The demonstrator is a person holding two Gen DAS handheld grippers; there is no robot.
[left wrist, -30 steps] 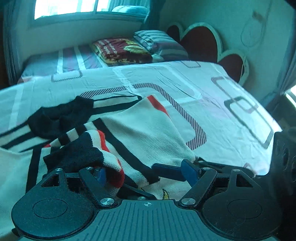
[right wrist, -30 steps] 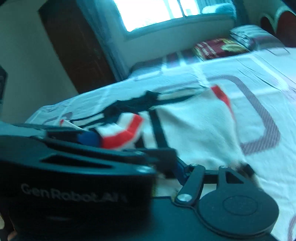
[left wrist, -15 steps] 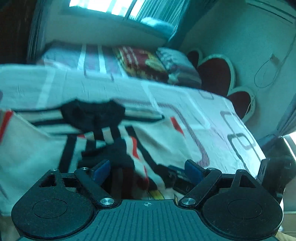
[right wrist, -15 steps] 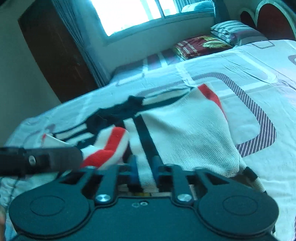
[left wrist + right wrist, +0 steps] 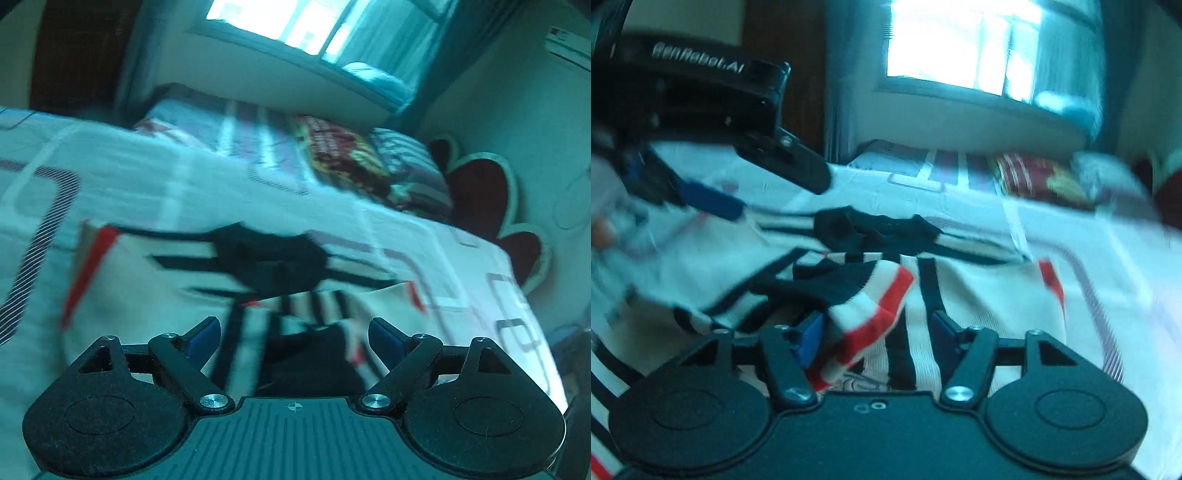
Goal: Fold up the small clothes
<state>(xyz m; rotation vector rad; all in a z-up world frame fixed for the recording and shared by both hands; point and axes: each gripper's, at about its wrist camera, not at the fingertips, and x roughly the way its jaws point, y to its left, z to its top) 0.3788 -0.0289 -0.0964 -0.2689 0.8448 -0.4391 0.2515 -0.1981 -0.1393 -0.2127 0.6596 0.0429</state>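
Observation:
A cream knit sweater point(image 5: 155, 295) with black and red stripes lies spread on the bed, its black collar point(image 5: 273, 262) toward the far side. My left gripper point(image 5: 293, 336) hovers open over the sweater's lower middle, with nothing pinched. In the right wrist view, the striped sleeve cuff point(image 5: 871, 306) is folded in over the chest. It lies between the opening jaws of my right gripper point(image 5: 878, 334), against the left pad, while the right pad stands apart from it. The left gripper point(image 5: 757, 188) shows at the upper left of that view, above the sweater's left shoulder.
The bed sheet point(image 5: 122, 173) has a pattern of grey rounded rectangles. A red patterned pillow point(image 5: 343, 158) and a striped pillow point(image 5: 410, 170) lie at the far end under the window. A dark red headboard point(image 5: 476, 195) stands at the right, a dark door point(image 5: 783, 110) at the far left.
My left gripper let go of the striped cuff and swung left over the sweater. My right gripper narrowed, then widened again around the cuff. Both views rolled.

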